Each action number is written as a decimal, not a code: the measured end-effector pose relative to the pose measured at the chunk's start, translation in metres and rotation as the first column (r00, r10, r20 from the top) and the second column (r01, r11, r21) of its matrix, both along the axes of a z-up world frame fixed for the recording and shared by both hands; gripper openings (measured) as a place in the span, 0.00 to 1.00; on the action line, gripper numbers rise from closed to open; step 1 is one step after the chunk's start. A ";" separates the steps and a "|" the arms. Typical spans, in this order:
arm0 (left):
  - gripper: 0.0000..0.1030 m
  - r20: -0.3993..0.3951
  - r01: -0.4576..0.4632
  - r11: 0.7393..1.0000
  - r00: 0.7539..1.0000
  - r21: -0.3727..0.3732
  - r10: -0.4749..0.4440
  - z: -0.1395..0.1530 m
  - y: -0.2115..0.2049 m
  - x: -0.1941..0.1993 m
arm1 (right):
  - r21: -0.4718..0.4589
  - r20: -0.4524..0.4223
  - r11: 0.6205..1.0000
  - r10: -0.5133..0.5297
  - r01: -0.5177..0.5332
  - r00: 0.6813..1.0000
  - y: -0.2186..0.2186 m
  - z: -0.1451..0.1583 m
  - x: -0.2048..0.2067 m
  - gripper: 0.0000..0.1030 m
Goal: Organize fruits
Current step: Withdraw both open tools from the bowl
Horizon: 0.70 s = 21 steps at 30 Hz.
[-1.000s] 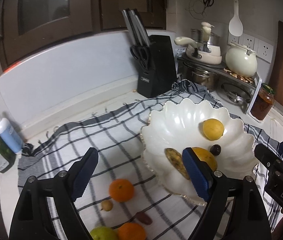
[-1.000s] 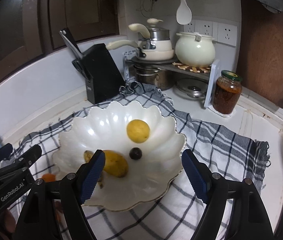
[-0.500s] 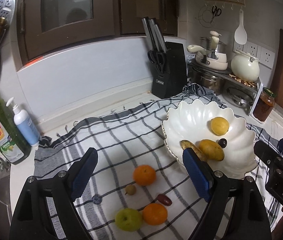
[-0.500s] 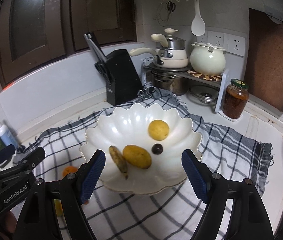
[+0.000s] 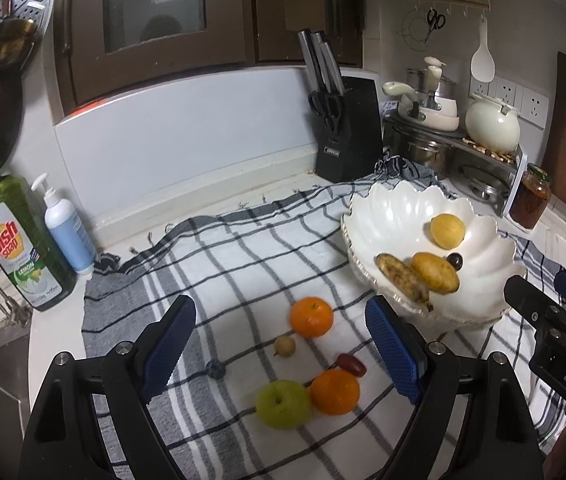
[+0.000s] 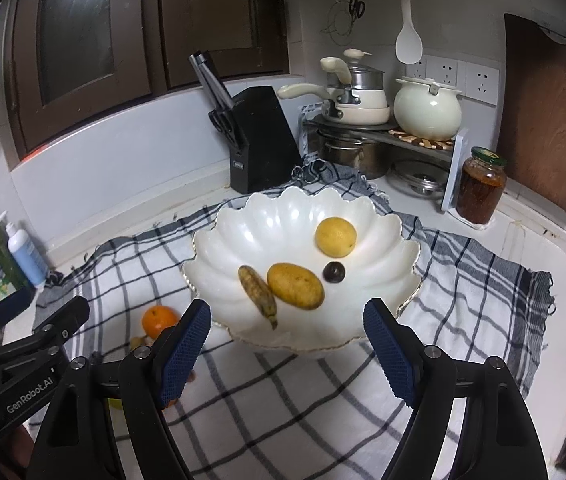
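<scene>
A white scalloped bowl (image 5: 399, 216) (image 6: 279, 220) on a checked cloth holds a yellow round fruit (image 6: 335, 237), a mango (image 6: 295, 285), a spotted banana (image 6: 258, 294) and a dark plum (image 6: 333, 271). On the cloth left of the bowl lie two oranges (image 5: 311, 317) (image 5: 335, 391), a green apple (image 5: 283, 404), a small tan fruit (image 5: 284, 345) and a red date (image 5: 351, 363). My left gripper (image 5: 281, 354) is open and empty above these loose fruits. My right gripper (image 6: 285, 350) is open and empty in front of the bowl.
A black knife block (image 5: 347, 128) stands at the back. Pots and a cream kettle (image 5: 491, 124) sit on a rack at back right, with a sauce jar (image 5: 530, 196) beside it. Dish soap (image 5: 15, 244) and a pump bottle (image 5: 65, 232) stand at the left by the sink.
Both grippers have pulled back and up from the bowl. The loose fruits now sit between the left gripper's fingers. Both stay open.
</scene>
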<state>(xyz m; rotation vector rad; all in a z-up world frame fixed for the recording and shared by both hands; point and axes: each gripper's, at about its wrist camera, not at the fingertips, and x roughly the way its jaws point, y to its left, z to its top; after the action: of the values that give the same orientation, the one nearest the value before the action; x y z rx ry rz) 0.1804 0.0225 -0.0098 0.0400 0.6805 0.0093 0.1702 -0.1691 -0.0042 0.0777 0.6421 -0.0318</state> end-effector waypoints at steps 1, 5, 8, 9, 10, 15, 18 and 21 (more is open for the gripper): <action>0.85 -0.005 -0.001 1.000 1.000 0.001 0.001 -0.003 0.002 -0.002 | -0.001 -0.003 1.000 0.004 -0.004 1.000 0.002 -0.002 -0.001 0.77; 0.85 -0.021 0.006 1.000 1.000 0.000 -0.006 -0.014 0.010 -0.008 | -0.005 -0.021 1.000 0.018 -0.018 1.000 0.010 -0.012 -0.005 0.77; 0.85 -0.029 0.027 0.999 0.999 0.019 -0.027 -0.022 0.012 -0.013 | -0.005 -0.037 1.000 0.024 -0.024 0.999 0.015 -0.020 -0.009 0.77; 0.85 -0.033 0.037 0.999 0.999 0.027 -0.036 -0.026 0.014 -0.014 | -0.004 -0.042 1.000 0.026 -0.026 0.999 0.017 -0.023 -0.010 0.77; 0.85 -0.037 0.041 0.999 0.999 0.030 -0.040 -0.028 0.015 -0.015 | -0.004 -0.046 1.000 0.027 -0.027 0.999 0.019 -0.025 -0.010 0.77; 0.85 -0.061 0.059 0.998 0.996 0.025 -0.057 -0.041 0.023 -0.017 | 0.007 -0.064 1.000 0.009 -0.009 0.998 0.028 -0.039 -0.016 0.77; 0.85 -0.080 0.085 0.996 0.993 0.012 -0.084 -0.049 0.027 -0.017 | 0.015 -0.071 1.000 -0.006 0.007 0.997 0.032 -0.047 -0.019 0.77; 0.84 -0.102 0.124 0.992 0.987 0.012 -0.122 -0.057 0.027 -0.017 | 0.017 -0.069 0.999 -0.045 0.046 0.997 0.031 -0.053 -0.024 0.77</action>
<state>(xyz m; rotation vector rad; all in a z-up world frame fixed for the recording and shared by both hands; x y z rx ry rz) 0.1632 0.0494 -0.0664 0.1008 0.7778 -0.1055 0.1463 -0.1379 -0.0573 0.1094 0.7097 -0.0731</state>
